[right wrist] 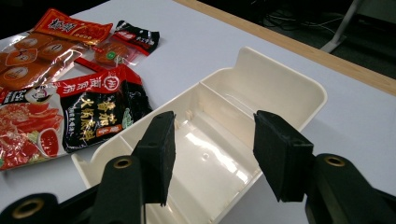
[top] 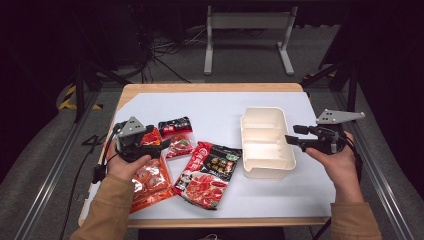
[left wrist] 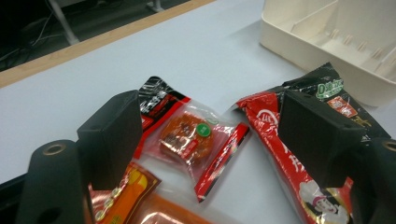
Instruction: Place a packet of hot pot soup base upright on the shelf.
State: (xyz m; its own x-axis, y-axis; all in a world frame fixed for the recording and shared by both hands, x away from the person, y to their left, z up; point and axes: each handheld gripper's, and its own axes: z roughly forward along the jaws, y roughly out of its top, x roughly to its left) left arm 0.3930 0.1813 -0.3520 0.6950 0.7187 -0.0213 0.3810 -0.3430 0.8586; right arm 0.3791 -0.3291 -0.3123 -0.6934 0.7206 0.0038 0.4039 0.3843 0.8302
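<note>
The left hand-held gripper [left wrist: 205,140] hovered released over the small sauce packet [left wrist: 189,135]; the right hand-held gripper [right wrist: 212,154], also released, straddled the tray's [right wrist: 285,84] near wall.

Left gripper [top: 159,143] held low at the near left, jaws apart; right gripper [top: 288,139] level at the right, pointing left, jaws apart

Your left gripper [top: 159,143] hides part of the orange sachet [top: 150,181]; packet lettering beyond it stays unreadable.
</note>
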